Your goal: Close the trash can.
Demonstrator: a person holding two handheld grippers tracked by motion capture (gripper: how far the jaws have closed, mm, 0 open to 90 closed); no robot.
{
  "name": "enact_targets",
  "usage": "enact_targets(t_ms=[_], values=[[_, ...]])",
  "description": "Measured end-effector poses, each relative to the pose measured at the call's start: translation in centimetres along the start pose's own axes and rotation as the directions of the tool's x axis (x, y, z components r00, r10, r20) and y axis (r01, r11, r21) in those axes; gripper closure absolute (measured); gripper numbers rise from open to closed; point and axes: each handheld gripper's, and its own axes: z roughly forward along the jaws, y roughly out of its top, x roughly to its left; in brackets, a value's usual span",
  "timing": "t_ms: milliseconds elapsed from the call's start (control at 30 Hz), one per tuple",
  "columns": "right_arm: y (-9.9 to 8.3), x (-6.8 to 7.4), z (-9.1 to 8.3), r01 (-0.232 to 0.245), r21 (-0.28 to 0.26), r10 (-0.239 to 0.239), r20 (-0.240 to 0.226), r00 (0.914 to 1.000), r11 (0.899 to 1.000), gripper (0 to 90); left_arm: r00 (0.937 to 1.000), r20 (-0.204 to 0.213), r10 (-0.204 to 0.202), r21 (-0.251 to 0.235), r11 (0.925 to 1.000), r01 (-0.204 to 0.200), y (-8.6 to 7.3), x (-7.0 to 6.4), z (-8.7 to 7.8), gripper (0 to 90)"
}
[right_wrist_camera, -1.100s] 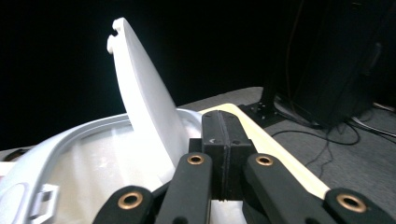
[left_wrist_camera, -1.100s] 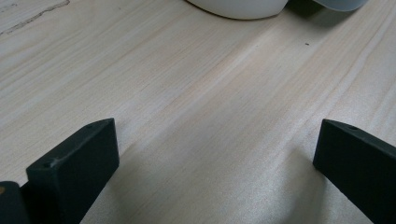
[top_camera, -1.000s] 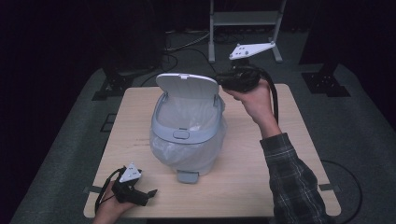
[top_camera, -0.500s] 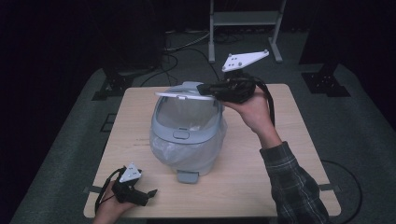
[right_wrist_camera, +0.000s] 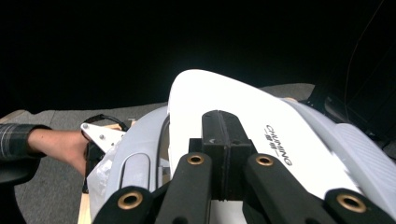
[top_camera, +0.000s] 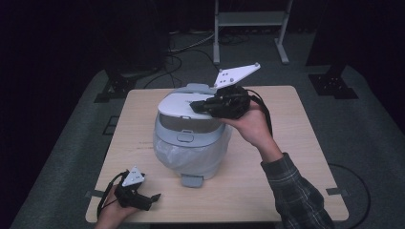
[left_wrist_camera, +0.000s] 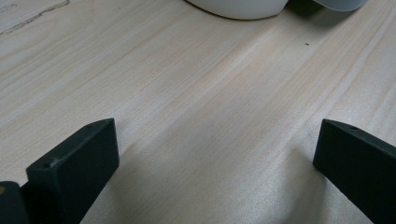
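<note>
Wood-grain surface point(top_camera: 286, 157) fills the middle of the high view, with a person's two forearms reaching in from the near edge. At the near left corner, the left gripper point(top_camera: 152, 198) rests on the surface with its jaws set wide apart and nothing between them; it seems parked there, out of the way. In the centre of the surface stands a grey pedal bin point(top_camera: 191, 148) lined with a clear plastic bag point(top_camera: 188, 157), its foot pedal point(top_camera: 192, 181) pointing toward the near edge. Just beyond, the right gripper point(top_camera: 197, 107) comes in from the right and lies across the bin's white lid point(top_camera: 179, 107), jaws pressed together, apparently pushing the lid down. The lid sits low over the rim, nearly closed. Dark floor, cables and a metal stand point(top_camera: 250, 28) lie farther off.
</note>
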Motion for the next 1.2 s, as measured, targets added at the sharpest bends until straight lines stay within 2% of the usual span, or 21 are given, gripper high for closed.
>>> enact_targets(t_ms=[400,667,867,1200], values=[[-0.9,1.3,1.5,0.008,0.040,-0.006,-0.053,0.9986,0.999,89.7,1.0000,0.000,0.000,0.000,1.0000,0.000,0.0,0.0,0.0,0.0],[-1.4,1.9,1.9,0.010,0.055,-0.006,-0.079,0.9968,0.998,89.7,1.0000,0.000,0.000,0.000,1.0000,0.000,0.0,0.0,0.0,0.0],[-1.8,2.0,2.3,0.016,0.088,-0.008,-0.082,0.9966,0.996,89.8,1.0000,0.000,-0.001,0.000,1.0000,0.001,0.0,0.0,0.0,0.0],[-1.9,2.3,2.3,0.022,0.086,-0.016,-0.074,0.9971,0.996,90.0,1.0000,0.000,0.000,0.000,1.0000,0.000,0.0,0.0,0.0,0.0]])
